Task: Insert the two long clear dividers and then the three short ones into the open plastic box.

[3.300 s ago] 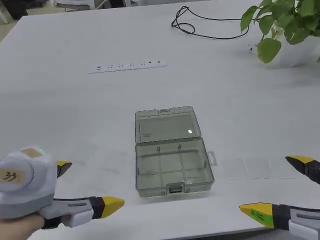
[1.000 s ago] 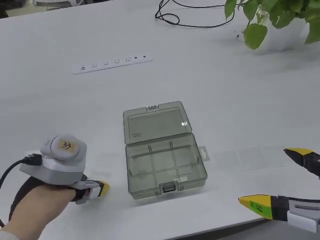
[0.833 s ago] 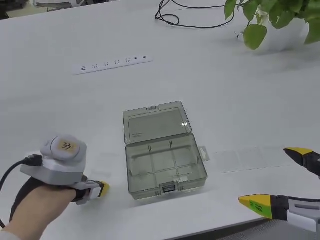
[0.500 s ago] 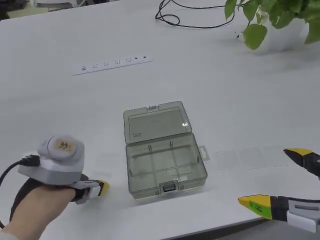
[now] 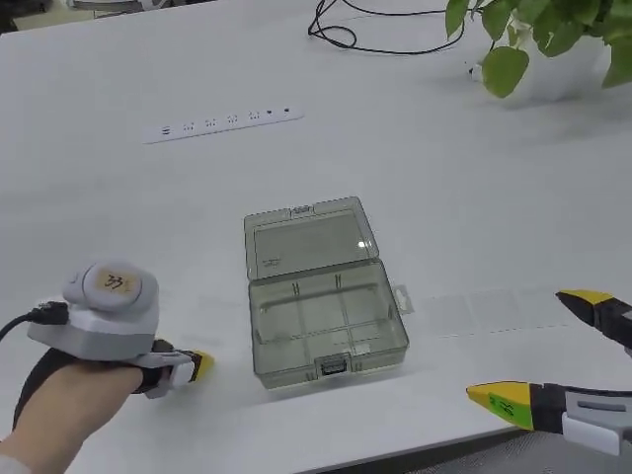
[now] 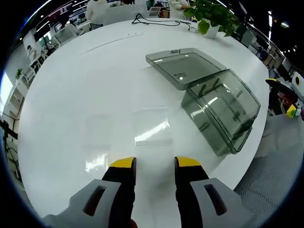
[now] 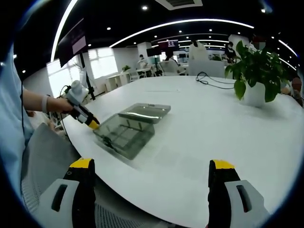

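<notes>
With the left hand-held gripper (image 6: 155,164) slightly apart and the right hand-held gripper (image 7: 152,166) wide apart, both empty, the flat clear divider (image 6: 151,126) may skid across the slick tabletop (image 6: 71,85) instead of lifting.

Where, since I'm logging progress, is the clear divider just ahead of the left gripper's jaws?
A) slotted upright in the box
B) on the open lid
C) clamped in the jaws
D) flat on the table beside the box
D: in the left gripper view the clear divider lies flat on the white table, apart from the open plastic box, ahead of the left gripper, whose jaws are open.
</notes>
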`<act>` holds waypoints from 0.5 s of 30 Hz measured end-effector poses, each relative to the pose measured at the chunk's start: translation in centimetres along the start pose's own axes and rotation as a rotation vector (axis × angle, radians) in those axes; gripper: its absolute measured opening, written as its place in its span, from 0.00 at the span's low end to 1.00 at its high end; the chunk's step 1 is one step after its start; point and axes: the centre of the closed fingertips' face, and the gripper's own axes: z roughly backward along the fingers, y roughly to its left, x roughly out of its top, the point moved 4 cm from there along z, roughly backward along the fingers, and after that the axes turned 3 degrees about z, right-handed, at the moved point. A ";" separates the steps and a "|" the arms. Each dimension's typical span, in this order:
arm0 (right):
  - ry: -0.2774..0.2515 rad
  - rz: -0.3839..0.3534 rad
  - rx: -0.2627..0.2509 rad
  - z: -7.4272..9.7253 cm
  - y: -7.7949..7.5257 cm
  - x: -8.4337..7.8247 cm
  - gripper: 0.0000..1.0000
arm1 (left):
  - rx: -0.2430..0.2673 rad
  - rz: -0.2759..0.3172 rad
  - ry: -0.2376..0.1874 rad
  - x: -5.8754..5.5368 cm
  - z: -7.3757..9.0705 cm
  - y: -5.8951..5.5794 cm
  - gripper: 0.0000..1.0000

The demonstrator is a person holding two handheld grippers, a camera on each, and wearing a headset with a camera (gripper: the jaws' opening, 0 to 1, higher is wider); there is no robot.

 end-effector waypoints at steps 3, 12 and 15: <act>0.000 0.000 0.002 -0.1 0.0 0.1 1.00 | -0.005 0.019 -0.011 0.0 0.1 0.1 0.30; -0.001 0.002 0.012 -0.4 0.2 0.7 0.98 | -0.009 0.050 -0.046 0.1 0.5 0.5 0.30; -0.004 -0.008 0.013 -0.5 0.1 1.0 0.97 | -0.015 0.064 -0.075 0.5 1.0 0.4 0.30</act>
